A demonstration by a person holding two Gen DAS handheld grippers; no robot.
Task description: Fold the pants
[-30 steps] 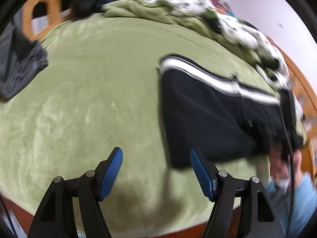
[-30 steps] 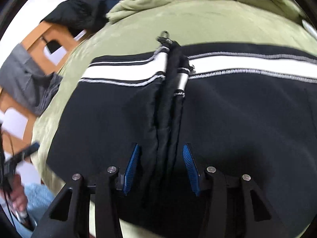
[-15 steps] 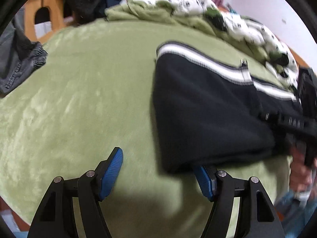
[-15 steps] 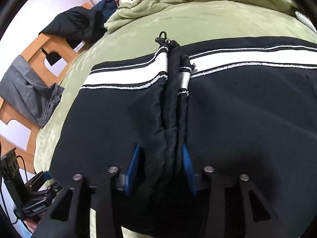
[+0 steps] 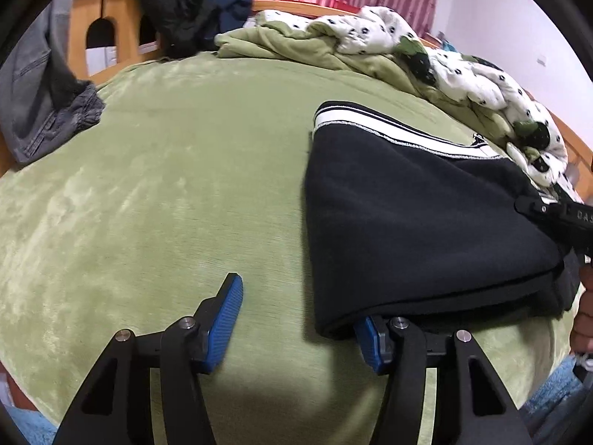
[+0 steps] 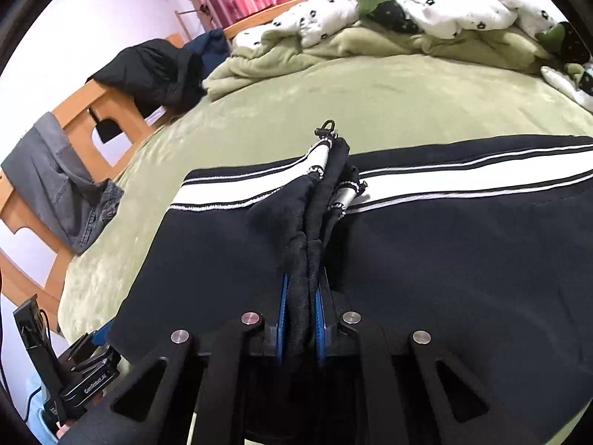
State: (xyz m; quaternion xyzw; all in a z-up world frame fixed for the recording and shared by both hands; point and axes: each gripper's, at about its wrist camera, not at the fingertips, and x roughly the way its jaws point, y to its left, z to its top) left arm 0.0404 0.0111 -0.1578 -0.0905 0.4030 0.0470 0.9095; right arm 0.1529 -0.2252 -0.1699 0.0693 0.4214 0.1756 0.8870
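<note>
Black pants with a white side stripe lie folded on the green bed, right of centre in the left wrist view. My left gripper is open at the pants' near left corner; its right finger sits under the cloth edge, its left finger on bare blanket. In the right wrist view the pants fill the lower frame. My right gripper is shut on a bunched ridge of the pants' fabric near the front edge.
A rumpled green and white spotted quilt lies along the far side. Dark clothes and grey jeans hang on the wooden bed frame at the left. Green blanket spreads left of the pants.
My right gripper has closed onto the bunched fabric. My left gripper has moved toward the pants, and its right finger has slid under the near corner.
</note>
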